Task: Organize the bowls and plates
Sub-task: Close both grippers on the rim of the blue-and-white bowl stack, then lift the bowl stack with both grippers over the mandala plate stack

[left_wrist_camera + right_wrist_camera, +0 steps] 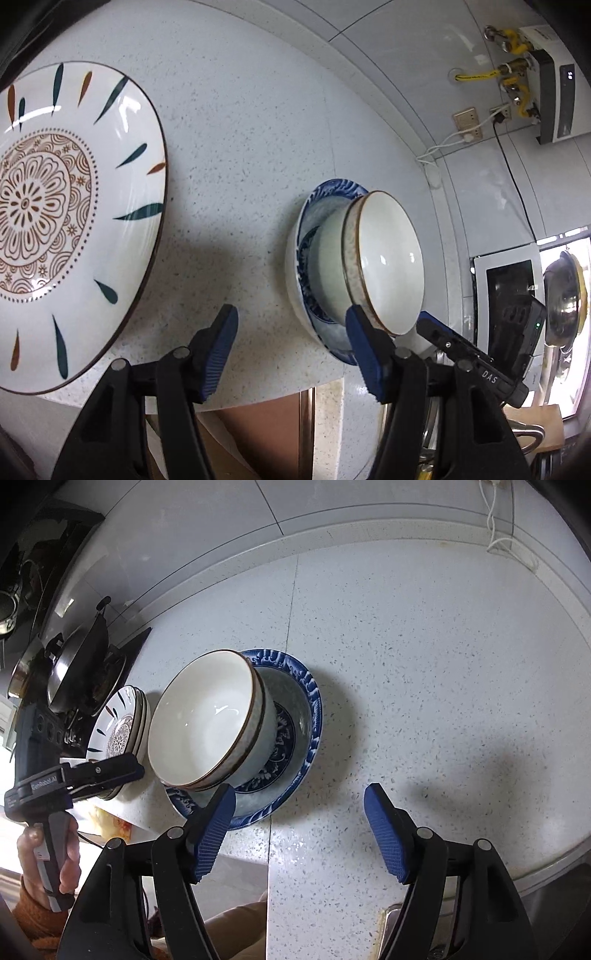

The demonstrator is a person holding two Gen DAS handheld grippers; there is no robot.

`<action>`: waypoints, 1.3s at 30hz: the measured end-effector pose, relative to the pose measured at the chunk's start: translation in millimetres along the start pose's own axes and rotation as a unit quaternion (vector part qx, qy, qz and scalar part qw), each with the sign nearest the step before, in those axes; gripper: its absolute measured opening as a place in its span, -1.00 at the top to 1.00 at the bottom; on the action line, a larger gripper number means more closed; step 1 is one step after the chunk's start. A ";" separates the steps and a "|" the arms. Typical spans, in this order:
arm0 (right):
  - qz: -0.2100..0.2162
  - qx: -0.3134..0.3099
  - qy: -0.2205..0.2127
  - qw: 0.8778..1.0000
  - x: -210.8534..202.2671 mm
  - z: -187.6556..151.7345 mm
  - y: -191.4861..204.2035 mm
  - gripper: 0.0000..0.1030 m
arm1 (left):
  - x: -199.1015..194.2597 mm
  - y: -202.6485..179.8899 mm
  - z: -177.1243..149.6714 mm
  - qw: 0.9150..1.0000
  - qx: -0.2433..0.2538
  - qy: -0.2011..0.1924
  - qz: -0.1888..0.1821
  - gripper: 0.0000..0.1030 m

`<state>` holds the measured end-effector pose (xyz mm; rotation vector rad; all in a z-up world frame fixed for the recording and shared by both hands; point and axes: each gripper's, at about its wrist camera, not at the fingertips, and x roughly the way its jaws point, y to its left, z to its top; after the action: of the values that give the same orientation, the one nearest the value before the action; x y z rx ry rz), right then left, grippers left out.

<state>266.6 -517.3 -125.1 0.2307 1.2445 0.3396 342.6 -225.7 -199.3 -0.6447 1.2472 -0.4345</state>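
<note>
A white bowl with a brown rim [207, 720], nested in another like it, sits in a blue-patterned dish [295, 738] on the speckled counter. It also shows in the left wrist view [384, 258], inside the blue dish [325, 206]. A patterned plate [55, 221] with brown mandala and teal dashes lies to the left; in the right wrist view it is a stack of such plates [118, 727]. My left gripper [291, 328] is open and empty, between plate and bowls. My right gripper [299, 805] is open and empty, just in front of the blue dish.
A stove with a lidded pan [77, 664] stands beyond the plates. The counter's front edge [258, 398] runs right under the left gripper. A wall socket with cables [469, 125] and a water heater [554, 92] hang on the tiled wall.
</note>
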 end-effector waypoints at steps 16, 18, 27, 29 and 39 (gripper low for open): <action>0.034 0.015 0.043 0.998 40.0 23.9 -16.3 0.56 | 35.2 9.1 17.7 1.000 0.000 0.012 0.007 0.34; 0.033 0.014 0.046 0.998 43.6 27.5 -15.9 0.59 | 38.6 7.9 21.6 1.000 0.000 0.015 0.012 0.36; 0.037 0.002 0.055 0.998 52.0 32.4 -13.6 0.84 | 59.2 2.1 29.5 0.999 0.004 0.036 0.032 0.40; 0.036 0.001 0.056 0.998 52.0 32.4 -13.2 0.84 | 61.1 -0.3 30.7 0.999 0.009 0.033 0.036 0.47; 0.025 0.008 0.055 0.998 53.7 34.7 -11.0 0.84 | 69.7 -13.3 35.0 0.999 -0.001 0.047 0.028 0.84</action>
<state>316.1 -506.9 -165.7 0.2598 1.3521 0.3899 395.9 -272.1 -234.9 -0.5960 1.3519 -0.4214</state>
